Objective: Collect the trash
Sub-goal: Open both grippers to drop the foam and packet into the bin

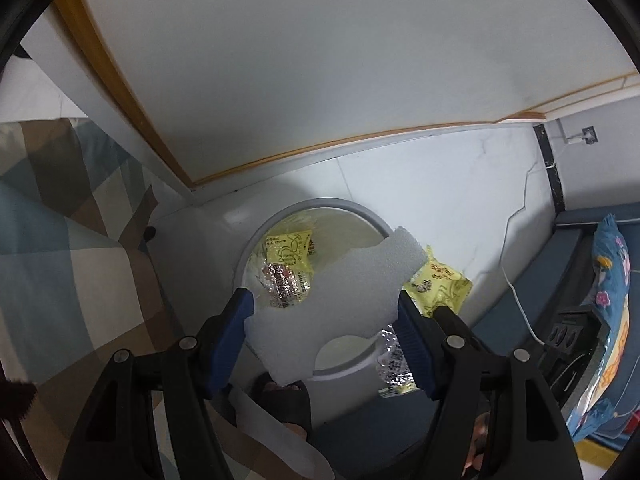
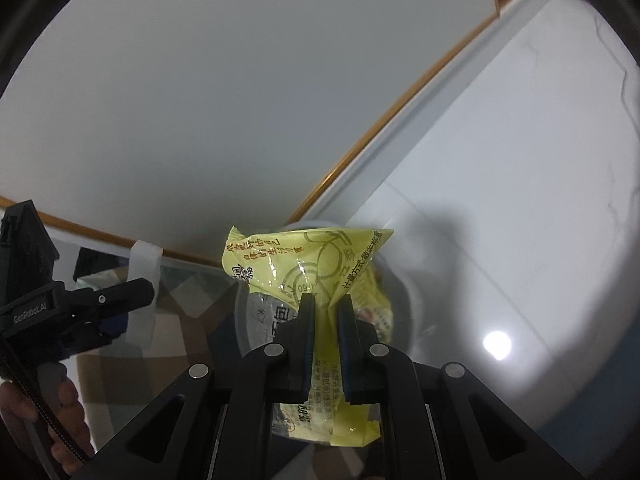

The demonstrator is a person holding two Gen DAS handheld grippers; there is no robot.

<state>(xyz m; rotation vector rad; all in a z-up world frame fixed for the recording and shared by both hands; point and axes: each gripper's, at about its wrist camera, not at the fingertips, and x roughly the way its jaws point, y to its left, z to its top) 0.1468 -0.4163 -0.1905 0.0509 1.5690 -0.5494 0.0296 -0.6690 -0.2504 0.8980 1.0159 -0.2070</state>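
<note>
My left gripper (image 1: 324, 298) is shut on a white foam sheet (image 1: 340, 292), gripped by its edges between the blue pads, right above a round grey bin (image 1: 320, 204). Inside the bin lie a yellow wrapper (image 1: 288, 250) and a silvery wrapper (image 1: 284, 286). My right gripper (image 2: 326, 300) is shut on a crumpled yellow wrapper (image 2: 304, 256), held over the bin (image 2: 402, 300). In the left wrist view this wrapper (image 1: 438, 284) shows just right of the foam. The right wrist view has the left gripper (image 2: 128, 308) with the foam sheet (image 2: 144, 272) at the left.
A white table with a wooden edge (image 1: 280, 80) overhangs the bin. A plaid cloth (image 1: 60, 240) hangs at the left. A white cable (image 1: 516, 280) runs over the pale tiled floor. A blue patterned bag (image 1: 608, 300) sits at the right. A person's sandalled foot (image 1: 284, 396) stands near the bin.
</note>
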